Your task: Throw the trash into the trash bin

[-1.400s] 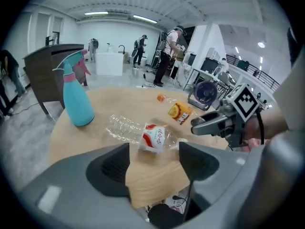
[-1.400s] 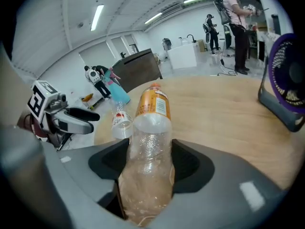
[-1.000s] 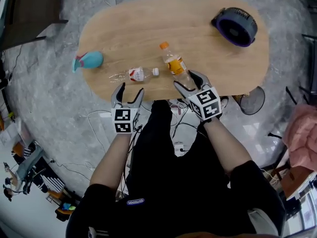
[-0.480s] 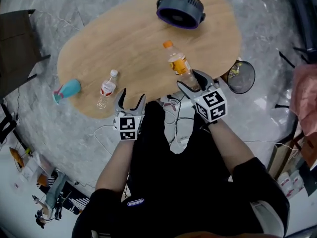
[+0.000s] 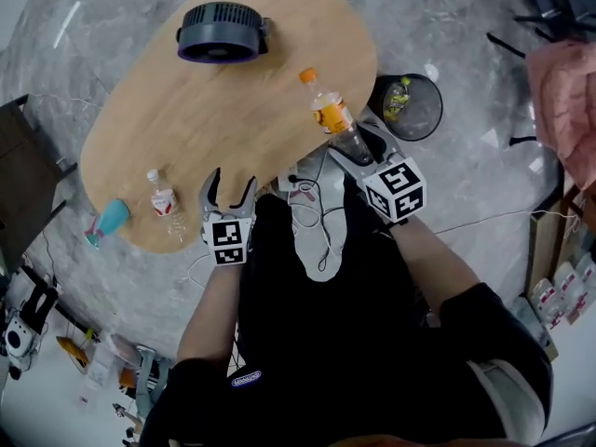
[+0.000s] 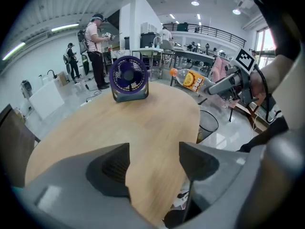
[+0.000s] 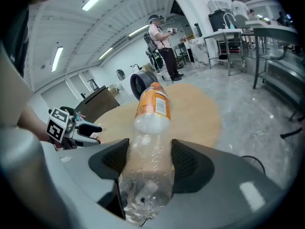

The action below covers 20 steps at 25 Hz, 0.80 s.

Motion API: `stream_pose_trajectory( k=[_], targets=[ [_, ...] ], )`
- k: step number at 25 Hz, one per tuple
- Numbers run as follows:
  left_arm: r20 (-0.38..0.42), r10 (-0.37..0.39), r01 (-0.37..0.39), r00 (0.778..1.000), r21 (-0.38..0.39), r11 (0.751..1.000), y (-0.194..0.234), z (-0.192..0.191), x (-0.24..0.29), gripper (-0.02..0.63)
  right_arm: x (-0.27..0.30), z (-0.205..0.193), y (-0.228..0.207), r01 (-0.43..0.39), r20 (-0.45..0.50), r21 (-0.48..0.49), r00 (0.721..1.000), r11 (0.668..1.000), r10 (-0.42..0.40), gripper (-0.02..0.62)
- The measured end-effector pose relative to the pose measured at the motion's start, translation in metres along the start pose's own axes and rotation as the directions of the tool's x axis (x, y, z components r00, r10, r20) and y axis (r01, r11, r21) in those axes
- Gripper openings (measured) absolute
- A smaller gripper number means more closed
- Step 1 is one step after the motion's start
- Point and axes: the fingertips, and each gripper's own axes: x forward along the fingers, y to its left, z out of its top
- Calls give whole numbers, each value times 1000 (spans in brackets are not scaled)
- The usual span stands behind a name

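The orange-labelled bottle sits clamped in the right gripper at the table edge, near the trash bin on open floor. The left gripper gapes wide, empty.

I see the counter as pale wood with a matt, fine-grained face, and the floor as grey stone polished to a gloss. The bottle is clear, dimpled plastic with a glossy orange label; the right hand-held gripper shows matt grey plastic with ribbed dark pads. The trash bin is black wire mesh.
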Motion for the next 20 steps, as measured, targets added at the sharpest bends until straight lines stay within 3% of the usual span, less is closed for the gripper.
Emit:
stream_pose_trajectory(
  k=[4, 8, 14, 18, 20],
  targets=[
    [-1, -41, 41, 999, 43, 998, -21, 15, 15, 334, -22, -22, -43, 82, 3, 77, 997, 994, -82, 307],
    [-9, -81, 81, 997, 95, 992, -53, 30, 24, 333, -52, -71, -104, 184, -55, 183, 983, 966, -177, 307],
    [-18, -125, 126, 992, 151, 980, -85, 49, 38, 334, -84, -149, -182, 331, -165, 364, 943, 871, -290, 307],
    [-26, -152, 154, 988, 186, 970, -101, 60, 45, 334, -82, -196, -209, 358, -235, 494, 932, 792, -275, 308],
    [-32, -164, 167, 986, 194, 967, -112, 61, 47, 333, -76, -216, -220, 366, -286, 503, 925, 783, -249, 308]
  ],
)
